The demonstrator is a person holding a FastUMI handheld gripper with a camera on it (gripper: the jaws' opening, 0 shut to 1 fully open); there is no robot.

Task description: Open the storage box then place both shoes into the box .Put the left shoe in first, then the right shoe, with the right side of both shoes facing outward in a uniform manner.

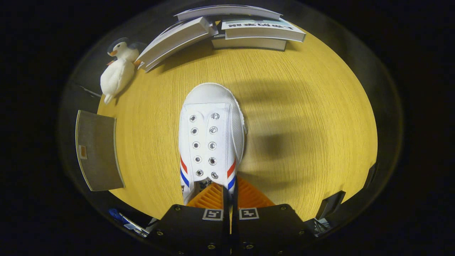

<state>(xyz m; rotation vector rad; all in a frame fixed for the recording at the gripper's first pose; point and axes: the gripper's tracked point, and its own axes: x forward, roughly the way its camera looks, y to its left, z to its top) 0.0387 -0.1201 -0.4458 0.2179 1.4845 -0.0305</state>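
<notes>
We hold the gripper closed on a white shoe, its two fingers drawn almost together and pinching the shoe's side wall at the opening near the heel end. One finger sits inside the shoe, the other against its outer flank, just behind the red and blue stripes. The shoe points away from us, toe forward, laceless, with two rows of metal eyelets running down its tongue. It hangs above a yellow wood-grain table, and its shadow falls on the boards to the side of it, apart from the sole.

Beyond the toe, at the far edge of the table, we see a loose stack of books, some lying flat and others leaning against them. Beside the books lies a small stuffed penguin, white-bodied with a dark head and orange beak, resting at the table's rim. Nearer to us on the same side, a flat grey panel stands just off the table edge, with a small orange tag near its lower corner.
</notes>
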